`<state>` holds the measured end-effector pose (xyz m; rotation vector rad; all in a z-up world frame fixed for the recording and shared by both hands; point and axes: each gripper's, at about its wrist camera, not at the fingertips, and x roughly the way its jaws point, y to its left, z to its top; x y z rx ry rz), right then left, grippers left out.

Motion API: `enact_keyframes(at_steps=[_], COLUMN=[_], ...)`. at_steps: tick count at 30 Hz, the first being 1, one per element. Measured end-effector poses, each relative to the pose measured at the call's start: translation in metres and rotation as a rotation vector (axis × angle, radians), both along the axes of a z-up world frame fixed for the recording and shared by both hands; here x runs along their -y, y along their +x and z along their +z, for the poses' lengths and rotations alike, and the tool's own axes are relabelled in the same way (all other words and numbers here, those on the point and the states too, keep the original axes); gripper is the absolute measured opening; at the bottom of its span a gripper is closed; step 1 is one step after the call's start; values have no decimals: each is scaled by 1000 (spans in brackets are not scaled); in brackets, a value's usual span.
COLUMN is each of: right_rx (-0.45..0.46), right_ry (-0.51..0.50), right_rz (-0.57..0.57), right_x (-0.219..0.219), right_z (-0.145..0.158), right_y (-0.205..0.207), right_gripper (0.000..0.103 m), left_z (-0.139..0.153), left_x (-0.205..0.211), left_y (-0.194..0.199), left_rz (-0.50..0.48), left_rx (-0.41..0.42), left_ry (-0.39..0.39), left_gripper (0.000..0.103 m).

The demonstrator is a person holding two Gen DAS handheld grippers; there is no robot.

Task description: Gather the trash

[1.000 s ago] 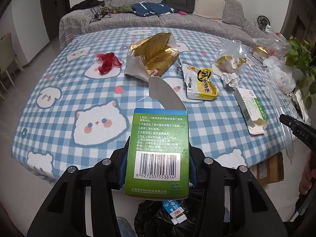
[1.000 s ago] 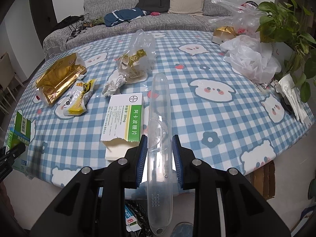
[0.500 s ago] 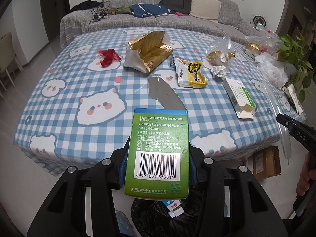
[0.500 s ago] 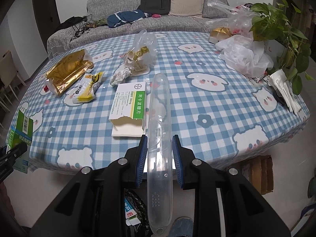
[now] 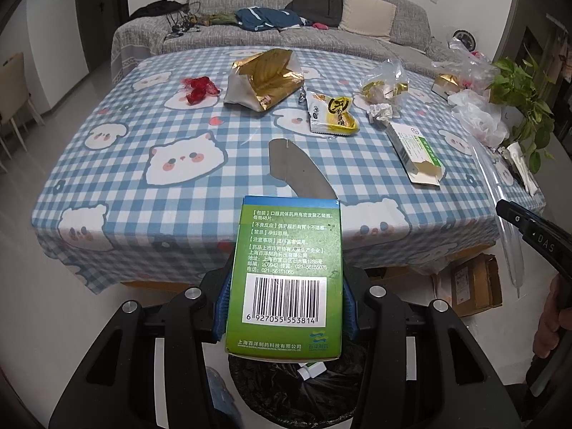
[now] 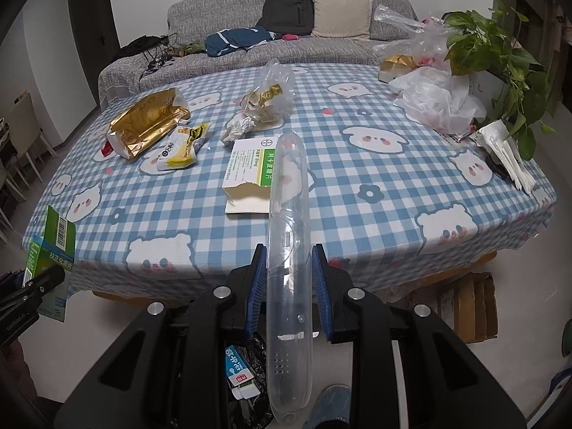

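My left gripper (image 5: 284, 307) is shut on a green medicine box (image 5: 287, 271) with a barcode, held off the table's near edge above a black trash bag (image 5: 304, 389). My right gripper (image 6: 289, 286) is shut on a long clear plastic case (image 6: 289, 250), also off the table, with the trash bag (image 6: 246, 368) below it holding a small blue and white box. The green box (image 6: 53, 250) shows at the left of the right wrist view. Trash on the checked tablecloth (image 5: 143, 150): a gold foil bag (image 5: 264, 78), a yellow snack wrapper (image 5: 332, 112), a torn white and green box (image 5: 414, 146), red wrappers (image 5: 198, 89).
A clear bag with gold wrappers (image 6: 270, 98) and crumpled paper (image 6: 237, 128) lie mid-table. White plastic bags (image 6: 436, 98), a potted plant (image 6: 500, 57) and napkins (image 6: 507, 157) crowd the right edge. Cardboard boxes (image 6: 464, 307) sit under the table. A grey sofa (image 6: 286, 35) stands behind.
Both grippers have drawn back from the table with their loads; the table looks farther and the trash bag shows more below them. Grips unchanged.
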<state>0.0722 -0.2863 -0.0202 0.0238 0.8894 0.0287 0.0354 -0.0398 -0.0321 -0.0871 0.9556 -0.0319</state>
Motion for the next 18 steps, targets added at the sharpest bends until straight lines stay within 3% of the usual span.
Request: enact_keyframes(at_steps=[18], right_rx=[15], right_ry=[-1], right_rz=[19], right_x=[-2], right_z=[-19], right_y=[-60], right_gripper=[25], left_z=[-41], left_x=[20], left_y=[-45], left_rz=[-5], left_rx=[-35], left_ry=[-6], left_gripper=[46])
